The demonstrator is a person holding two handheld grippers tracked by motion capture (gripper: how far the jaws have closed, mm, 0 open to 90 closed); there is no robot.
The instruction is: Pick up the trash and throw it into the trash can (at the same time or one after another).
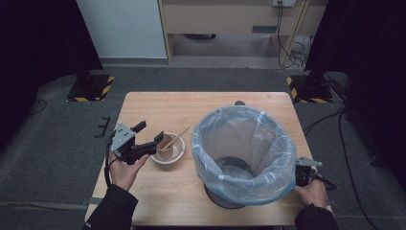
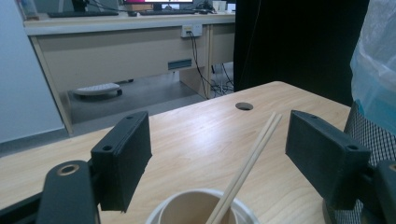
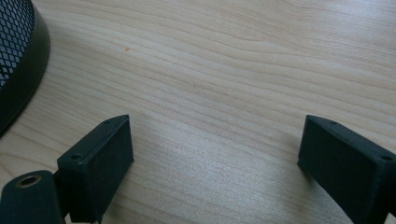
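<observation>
A brown paper cup (image 1: 164,143) sits inside a white bowl (image 1: 168,154) on the wooden table, with a pair of wooden chopsticks (image 1: 176,138) leaning out of it. My left gripper (image 1: 149,132) stands open just left of the bowl, its jaws on either side of the cup's near edge. In the left gripper view the cup (image 2: 196,207) and chopsticks (image 2: 250,161) sit between the jaws of that gripper (image 2: 219,158), untouched. My right gripper (image 1: 304,173) rests low at the right of the black mesh bin (image 1: 225,199), open over bare wood (image 3: 215,154).
A clear blue-tinted bag (image 1: 242,143) lines the mesh bin, which takes up the table's right half. The bin's base (image 3: 23,60) lies close to the right gripper. A cable hole (image 1: 239,102) marks the table's far edge. Desks and dark stands lie beyond.
</observation>
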